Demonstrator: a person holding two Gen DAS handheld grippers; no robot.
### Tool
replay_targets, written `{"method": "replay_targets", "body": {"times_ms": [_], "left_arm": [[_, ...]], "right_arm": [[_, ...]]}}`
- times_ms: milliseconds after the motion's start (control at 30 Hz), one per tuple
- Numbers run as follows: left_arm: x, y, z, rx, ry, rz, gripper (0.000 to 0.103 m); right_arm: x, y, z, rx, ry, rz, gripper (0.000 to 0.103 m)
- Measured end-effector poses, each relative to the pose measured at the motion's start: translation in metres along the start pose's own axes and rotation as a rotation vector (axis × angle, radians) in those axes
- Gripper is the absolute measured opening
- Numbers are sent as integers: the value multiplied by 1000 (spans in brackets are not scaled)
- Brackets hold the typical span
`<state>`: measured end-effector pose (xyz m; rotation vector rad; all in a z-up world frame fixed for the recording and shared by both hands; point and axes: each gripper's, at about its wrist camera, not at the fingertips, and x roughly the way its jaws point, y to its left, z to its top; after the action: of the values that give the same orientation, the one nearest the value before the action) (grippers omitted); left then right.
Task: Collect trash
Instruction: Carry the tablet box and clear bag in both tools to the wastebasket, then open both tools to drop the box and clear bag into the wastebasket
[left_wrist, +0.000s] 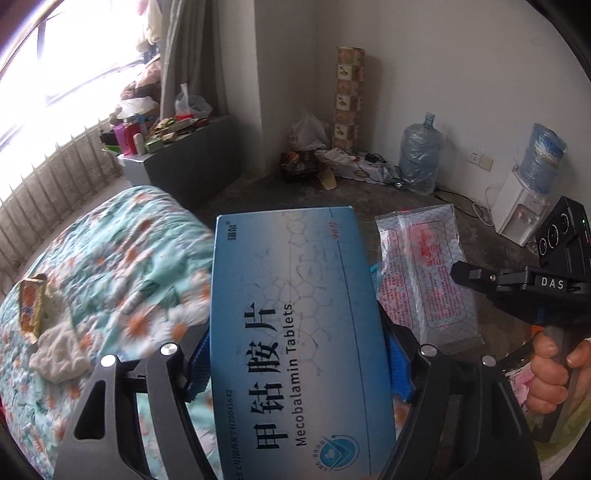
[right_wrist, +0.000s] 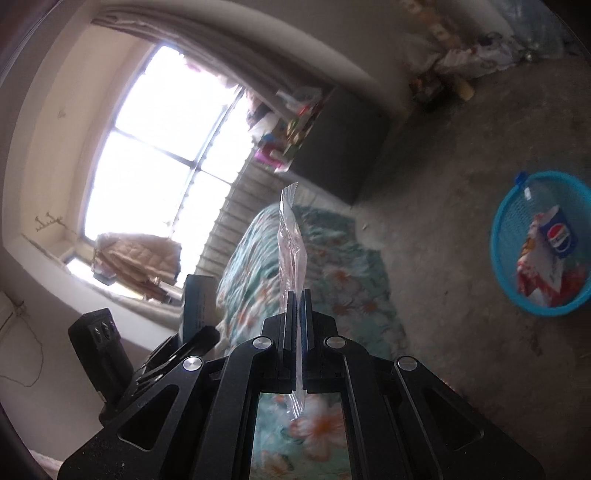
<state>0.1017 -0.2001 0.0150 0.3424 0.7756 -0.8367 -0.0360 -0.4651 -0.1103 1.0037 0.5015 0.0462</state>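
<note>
- Blue cardboard, a Mecobalamin Tablets box (left_wrist: 295, 332), sat clamped between the wide-set pads of the left gripper (left_wrist: 295, 354), its far edge jutting past the fingertips over the concrete floor (left_wrist: 258, 199).
- Just right of the box, the right gripper (left_wrist: 458, 275) was pinched fully closed on a clear plastic wrapper with red print (left_wrist: 424, 273), which hung flat and broad in the left wrist view.
- From the right wrist view the same wrapper (right_wrist: 291, 251) stood edge-on, rising beyond the closed fingertips of the right gripper (right_wrist: 297, 295).
- The floral quilt (left_wrist: 110, 258) filled the left side, its rounded edge meeting bare floor; a yellow snack packet (left_wrist: 33, 306) and crumpled tissue (left_wrist: 62, 350) still lay on it.
- A blue mesh trash basket (right_wrist: 502, 221) stood well apart on open floor, holding a Pepsi can (right_wrist: 559, 234) and a red-and-white wrapper (right_wrist: 543, 273).
- Clutter was confined to the far wall: water jugs (left_wrist: 419, 155), bags and a water dispenser (left_wrist: 521, 206).
</note>
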Motion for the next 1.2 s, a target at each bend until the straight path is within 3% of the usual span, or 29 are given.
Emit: {"method": "replay_targets", "body": {"times_ms": [133, 267, 533, 700, 900, 967, 1033, 1200], "left_arm": [[42, -29, 32, 12, 46, -132, 73], [105, -66, 54, 32, 159, -252, 73], [226, -135, 63, 89, 409, -337, 73], [295, -160, 61, 84, 529, -320, 73], [364, -154, 52, -74, 671, -310, 74], [380, -151, 50, -122, 689, -311, 75], [394, -146, 49, -160, 698, -303, 83], [395, -129, 46, -263, 667, -338, 84]], "right_arm": [[-40, -39, 19, 56, -132, -206, 0], [-62, -77, 26, 128, -195, -405, 0], [-48, -131, 19, 221, -186, -630, 0], [-33, -154, 18, 265, -161, -691, 1], [-32, -160, 21, 287, -152, -693, 1], [-31, -161, 21, 292, -154, -696, 1], [-31, -162, 21, 301, -154, -696, 1], [-28, -167, 20, 306, -144, -704, 1]]}}
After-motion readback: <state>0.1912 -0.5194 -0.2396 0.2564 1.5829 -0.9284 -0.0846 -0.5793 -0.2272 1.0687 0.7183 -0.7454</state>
